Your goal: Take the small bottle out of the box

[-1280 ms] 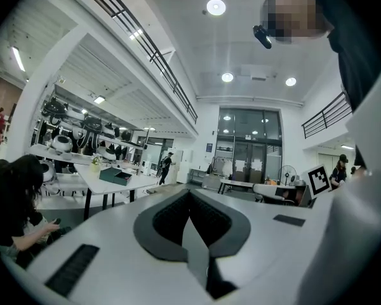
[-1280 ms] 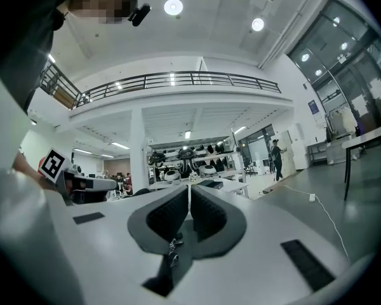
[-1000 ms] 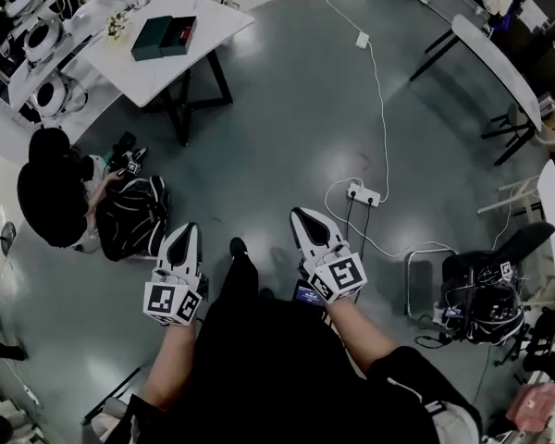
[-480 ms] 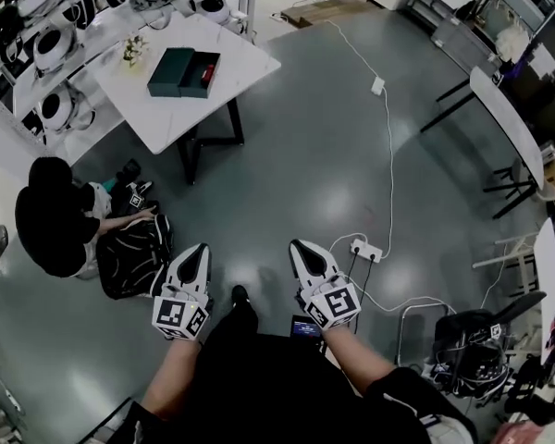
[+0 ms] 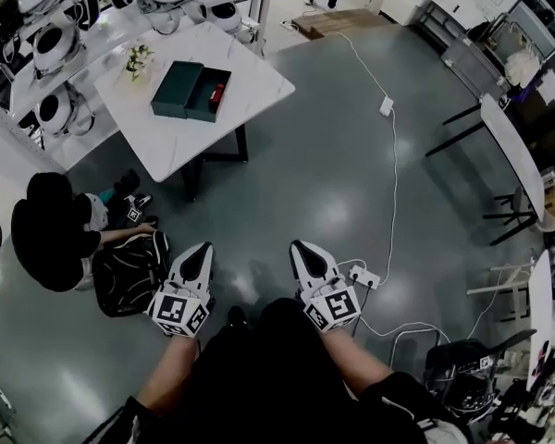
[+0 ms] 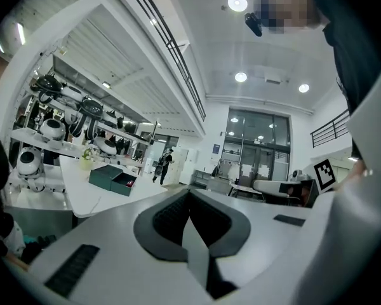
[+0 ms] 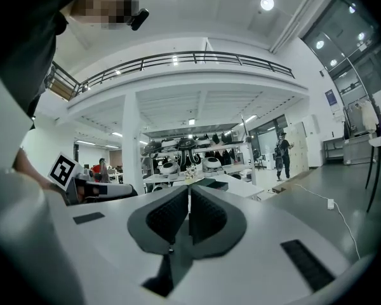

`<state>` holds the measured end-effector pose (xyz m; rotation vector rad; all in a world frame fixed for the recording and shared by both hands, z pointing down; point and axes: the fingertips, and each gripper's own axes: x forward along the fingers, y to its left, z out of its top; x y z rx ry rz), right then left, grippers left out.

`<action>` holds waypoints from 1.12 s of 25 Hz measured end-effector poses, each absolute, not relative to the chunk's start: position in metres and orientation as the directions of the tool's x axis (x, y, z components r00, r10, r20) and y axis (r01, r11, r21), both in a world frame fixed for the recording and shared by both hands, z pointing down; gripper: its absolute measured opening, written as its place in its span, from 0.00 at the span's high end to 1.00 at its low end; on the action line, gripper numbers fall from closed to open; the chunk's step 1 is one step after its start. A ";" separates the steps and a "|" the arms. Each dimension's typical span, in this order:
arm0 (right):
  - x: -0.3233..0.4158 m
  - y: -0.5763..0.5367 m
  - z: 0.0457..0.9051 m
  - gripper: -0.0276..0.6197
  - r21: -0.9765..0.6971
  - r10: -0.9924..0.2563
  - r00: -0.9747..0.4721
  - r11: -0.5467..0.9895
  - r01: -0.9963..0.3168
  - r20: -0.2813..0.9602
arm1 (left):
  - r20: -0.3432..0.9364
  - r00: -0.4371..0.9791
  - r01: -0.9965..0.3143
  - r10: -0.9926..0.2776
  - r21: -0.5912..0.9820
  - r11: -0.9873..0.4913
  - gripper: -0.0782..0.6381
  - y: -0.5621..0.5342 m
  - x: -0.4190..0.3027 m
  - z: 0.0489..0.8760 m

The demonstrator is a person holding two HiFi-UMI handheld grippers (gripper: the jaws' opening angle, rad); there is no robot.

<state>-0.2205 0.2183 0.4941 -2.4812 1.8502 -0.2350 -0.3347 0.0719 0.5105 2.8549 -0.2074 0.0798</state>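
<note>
A dark green box (image 5: 190, 89) lies open on the white table (image 5: 250, 72), far ahead of me. A small red item (image 5: 217, 95) lies in its open half; it is too small to make out in detail. In the left gripper view the box (image 6: 113, 178) shows at the left with red inside. My left gripper (image 5: 203, 247) and right gripper (image 5: 299, 245) are held side by side over the grey floor, well short of the table. Both are shut and empty: the left gripper (image 6: 189, 194) and the right gripper (image 7: 189, 187) have their pads closed together.
A person in black (image 5: 48, 239) crouches on the floor at the left beside a black bag (image 5: 128, 271). A power strip (image 5: 363, 276) with a white cable (image 5: 393, 155) lies by my right gripper. Shelves with white devices (image 5: 46, 40) stand behind the table. A small flower pot (image 5: 137, 59) stands beside the box.
Both grippers have travelled forward across the floor, still shut. The table with the box has come closer and sits lower in the head view. The crouching person has slid back towards me.
</note>
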 end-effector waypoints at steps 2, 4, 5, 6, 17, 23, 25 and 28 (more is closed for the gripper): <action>-0.200 0.210 0.497 0.90 -0.130 -0.956 0.276 -0.288 -0.949 0.104 | 0.082 0.987 -0.153 -0.136 0.272 -0.950 0.87 0.065 -0.317 0.512; -0.176 0.196 0.502 0.90 -0.150 -0.959 0.265 -0.278 -0.949 0.104 | 0.092 0.985 -0.163 -0.144 0.265 -0.950 0.87 0.056 -0.297 0.514; -0.164 0.188 0.505 0.90 -0.163 -0.961 0.257 -0.271 -0.949 0.102 | 0.099 0.983 -0.173 -0.152 0.260 -0.950 0.87 0.050 -0.287 0.516; -0.151 0.179 0.509 0.90 -0.174 -0.964 0.248 -0.262 -0.949 0.099 | 0.106 0.981 -0.186 -0.163 0.256 -0.949 0.87 0.044 -0.276 0.518; 0.003 0.083 0.498 0.90 -0.182 -0.999 0.023 -0.031 -0.983 0.046 | 0.125 0.934 -0.356 -0.334 0.276 -0.893 0.87 -0.027 -0.139 0.502; 0.074 0.053 0.494 0.90 -0.203 -0.999 -0.037 0.031 -0.979 0.027 | 0.122 0.893 -0.450 -0.433 0.253 -0.856 0.87 -0.063 -0.088 0.492; 0.090 0.042 0.495 0.90 -0.193 -0.998 -0.056 0.051 -0.980 0.021 | 0.119 0.885 -0.466 -0.450 0.248 -0.850 0.87 -0.074 -0.076 0.492; 0.109 0.029 0.499 0.90 -0.202 -0.998 -0.068 0.063 -0.977 0.017 | 0.121 0.875 -0.483 -0.468 0.238 -0.842 0.87 -0.087 -0.060 0.494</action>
